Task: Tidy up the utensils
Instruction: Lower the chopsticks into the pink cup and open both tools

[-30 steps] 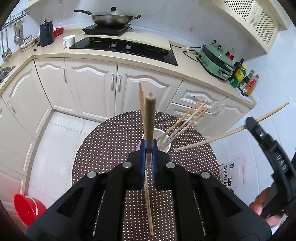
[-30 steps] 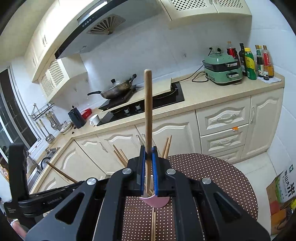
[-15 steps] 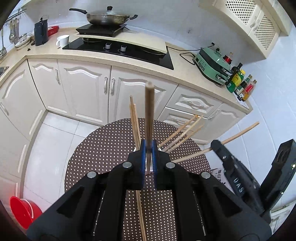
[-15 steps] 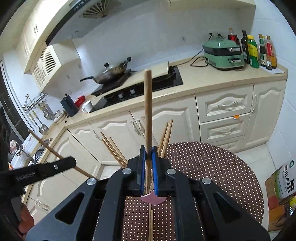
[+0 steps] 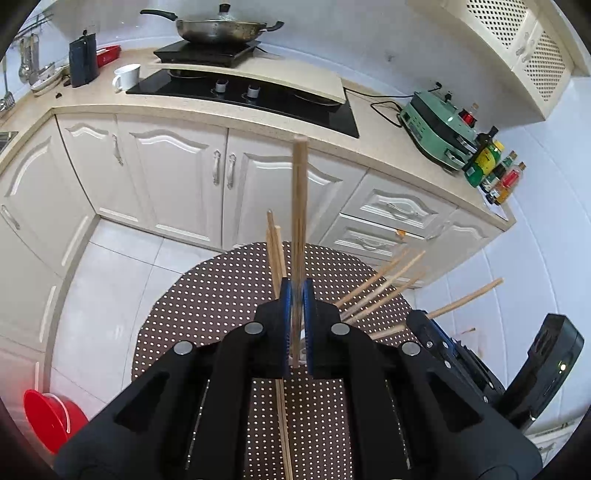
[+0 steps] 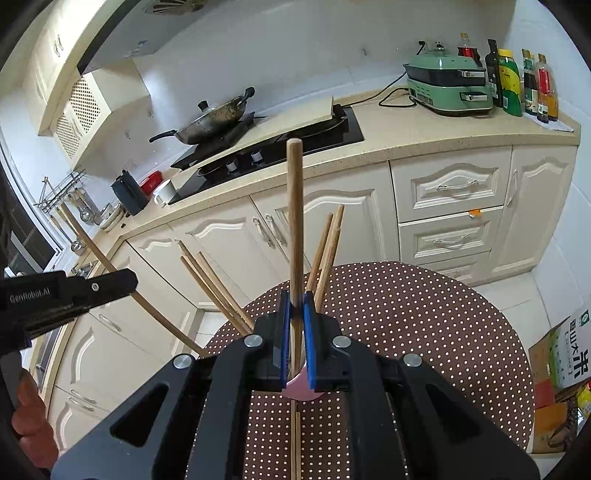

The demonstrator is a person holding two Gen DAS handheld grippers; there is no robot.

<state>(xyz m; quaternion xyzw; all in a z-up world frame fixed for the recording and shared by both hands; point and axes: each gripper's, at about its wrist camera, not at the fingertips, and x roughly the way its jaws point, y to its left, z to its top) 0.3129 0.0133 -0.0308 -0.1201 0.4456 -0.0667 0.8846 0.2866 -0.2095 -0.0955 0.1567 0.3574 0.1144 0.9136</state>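
Note:
My left gripper (image 5: 296,291) is shut on a wooden chopstick (image 5: 299,206) that stands upright over the dotted round table (image 5: 221,288). My right gripper (image 6: 296,302) is shut on another wooden chopstick (image 6: 294,221), also upright. Several chopsticks (image 6: 327,243) lean out of a pink cup (image 6: 301,387) just below the right gripper; the cup is mostly hidden by the fingers. In the left wrist view those chopsticks (image 5: 380,288) fan to the right, and the right gripper's body (image 5: 461,362) shows at lower right. More chopsticks (image 5: 282,424) lie flat on the table.
Cream kitchen cabinets (image 5: 166,177) and a counter with a black hob (image 5: 251,92), a wok (image 5: 218,29) and a green appliance (image 6: 448,85) stand behind the table. A red basin (image 5: 51,417) sits on the floor at left. A cardboard box (image 6: 565,362) stands at right.
Both grippers have moved lower and closer to the cup, each keeping its chopstick. The left gripper's arm has come nearer in the right wrist view.

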